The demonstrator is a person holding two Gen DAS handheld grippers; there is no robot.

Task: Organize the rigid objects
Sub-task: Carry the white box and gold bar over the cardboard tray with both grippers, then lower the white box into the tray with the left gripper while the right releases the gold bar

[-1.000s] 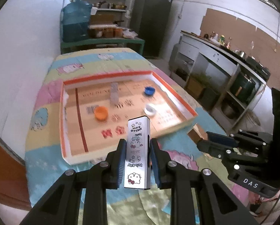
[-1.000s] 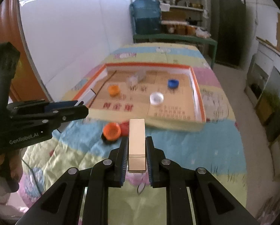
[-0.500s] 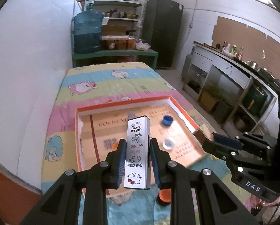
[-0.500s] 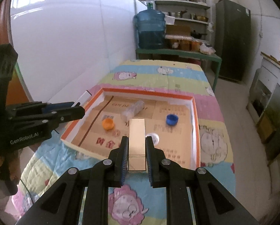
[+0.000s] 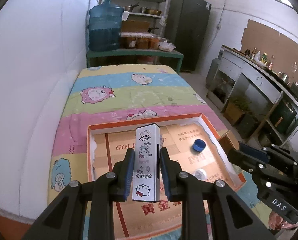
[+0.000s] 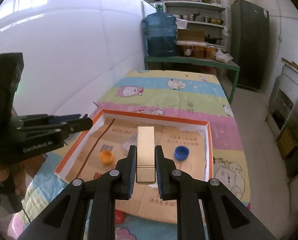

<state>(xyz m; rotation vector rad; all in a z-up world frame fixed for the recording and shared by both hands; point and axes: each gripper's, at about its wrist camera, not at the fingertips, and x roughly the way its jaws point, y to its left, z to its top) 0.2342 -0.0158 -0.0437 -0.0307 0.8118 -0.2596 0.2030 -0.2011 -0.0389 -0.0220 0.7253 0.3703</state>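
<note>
My left gripper [image 5: 146, 156] is shut on a white Hello Kitty box [image 5: 146, 160] and holds it above the orange-rimmed cardboard tray [image 5: 129, 125]. My right gripper [image 6: 145, 155] is shut on a shiny gold box [image 6: 146, 152] and holds it above the same tray [image 6: 154, 119]. In the tray lie a blue cap [image 5: 198, 145] [image 6: 181, 153], an orange cap [image 6: 107, 157], a clear cap [image 5: 199, 174] and a clear plastic piece [image 6: 129, 143], partly hidden by the gold box. Each gripper shows in the other's view: the right one [image 5: 268, 164], the left one [image 6: 49, 132].
The tray lies on a cartoon-print quilt [image 5: 129, 92] over a table against a white wall. A red cap [image 6: 119, 213] lies on the quilt by the tray's near edge. Behind stand a green bench with a blue water jug [image 6: 160, 36], shelves and a dark fridge [image 6: 248, 46].
Both grippers have moved forward over the tray with their boxes held; the tray now lies right beneath the fingers, and the loose caps on the quilt have passed below the view.
</note>
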